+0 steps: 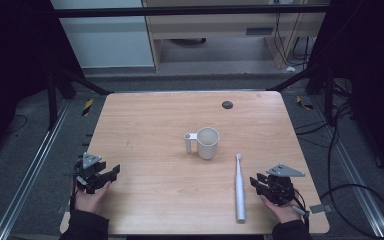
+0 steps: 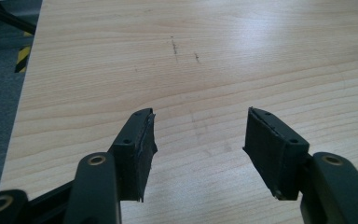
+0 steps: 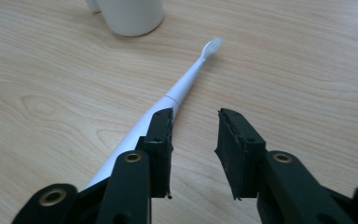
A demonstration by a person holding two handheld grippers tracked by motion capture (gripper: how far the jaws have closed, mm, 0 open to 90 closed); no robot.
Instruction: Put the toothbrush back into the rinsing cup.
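The right gripper (image 1: 261,184) rests near the table's near right corner with its jaws apart and nothing between them. In the right gripper view the right gripper (image 3: 195,122) points along the toothbrush (image 3: 168,100), whose white handle runs under the left-hand jaw while the gap itself lies over bare wood, just beside the handle. The left gripper (image 1: 111,172) sits well apart at the near left edge, jaws also spread and empty; in its own view the left gripper (image 2: 199,123) faces nothing but wood grain and a few faint scratches.

The toothbrush (image 1: 240,187) lies flat on the table (image 1: 145,115), its brush head toward the cup (image 1: 207,143) and its base toward the person. The cup stands upright near the middle of the table, with its handle on its left side, and the brush head stops near it without touching.

Judged from this, the work looks barely begun: the toothbrush is not yet gripped or lifted, and the likely aim, standing it in the cup, is all still to do.

The high view gives the whole layout, both hands, and a small dark disc (image 1: 227,104) near the far edge. The right gripper view adds what the high view cannot: the bristles (image 3: 213,46), slightly blurred, and how close the jaw stands to the handle.
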